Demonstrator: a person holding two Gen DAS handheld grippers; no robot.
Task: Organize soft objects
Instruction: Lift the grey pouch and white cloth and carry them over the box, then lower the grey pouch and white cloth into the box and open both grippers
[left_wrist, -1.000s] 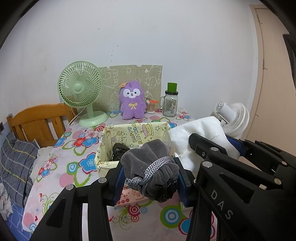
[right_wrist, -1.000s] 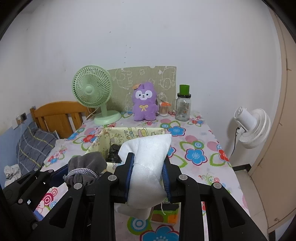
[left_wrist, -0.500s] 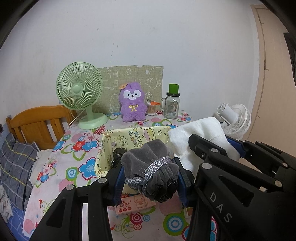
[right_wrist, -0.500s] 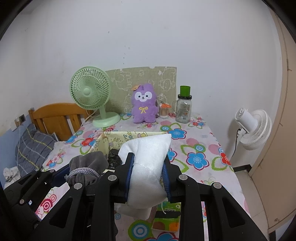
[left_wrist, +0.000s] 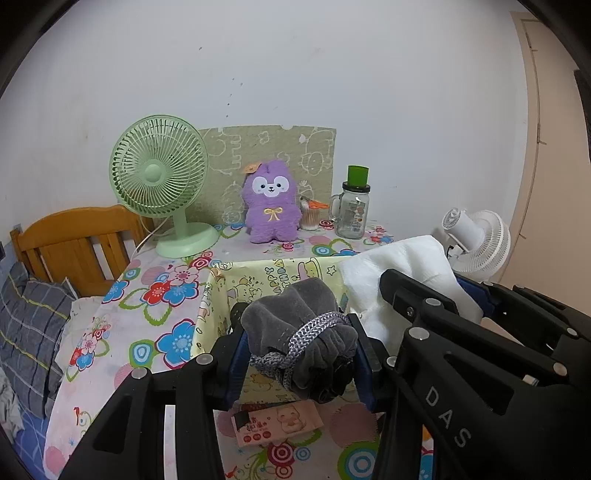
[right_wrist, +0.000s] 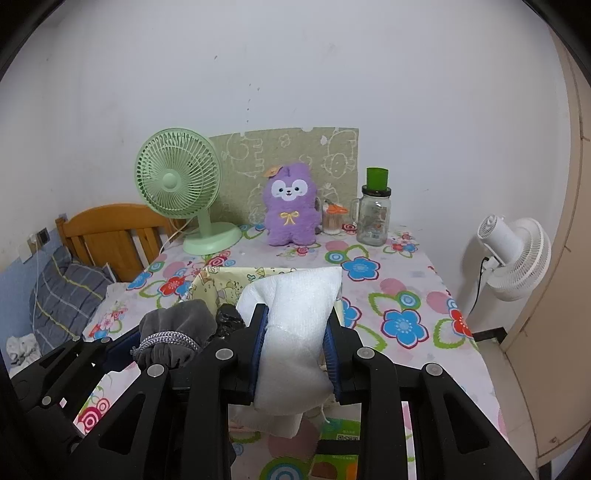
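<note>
My left gripper (left_wrist: 301, 354) is shut on a grey velvet pouch (left_wrist: 295, 332) tied with a grey cord, held above the near side of a yellow cartoon-print fabric basket (left_wrist: 258, 273). My right gripper (right_wrist: 295, 343) is shut on a white foam pad (right_wrist: 295, 314), held beside the pouch on its right. The pouch also shows in the right wrist view (right_wrist: 173, 328), and the pad in the left wrist view (left_wrist: 399, 266). A dark object (right_wrist: 229, 317) lies inside the basket (right_wrist: 221, 280). A purple plush toy (left_wrist: 271, 201) stands at the back of the table.
The flowered tablecloth (right_wrist: 399, 295) carries a green desk fan (left_wrist: 162, 177), a glass jar with green lid (left_wrist: 352, 206), a small cup (left_wrist: 310, 214) and a pink tissue pack (left_wrist: 277, 424). A wooden headboard (left_wrist: 74, 240) and pillow stand left; a white fan (right_wrist: 513, 254) stands right.
Both grippers, still holding the pouch and the pad, have pulled back and risen slightly from the basket; more tablecloth and the pink tissue pack show in front.
</note>
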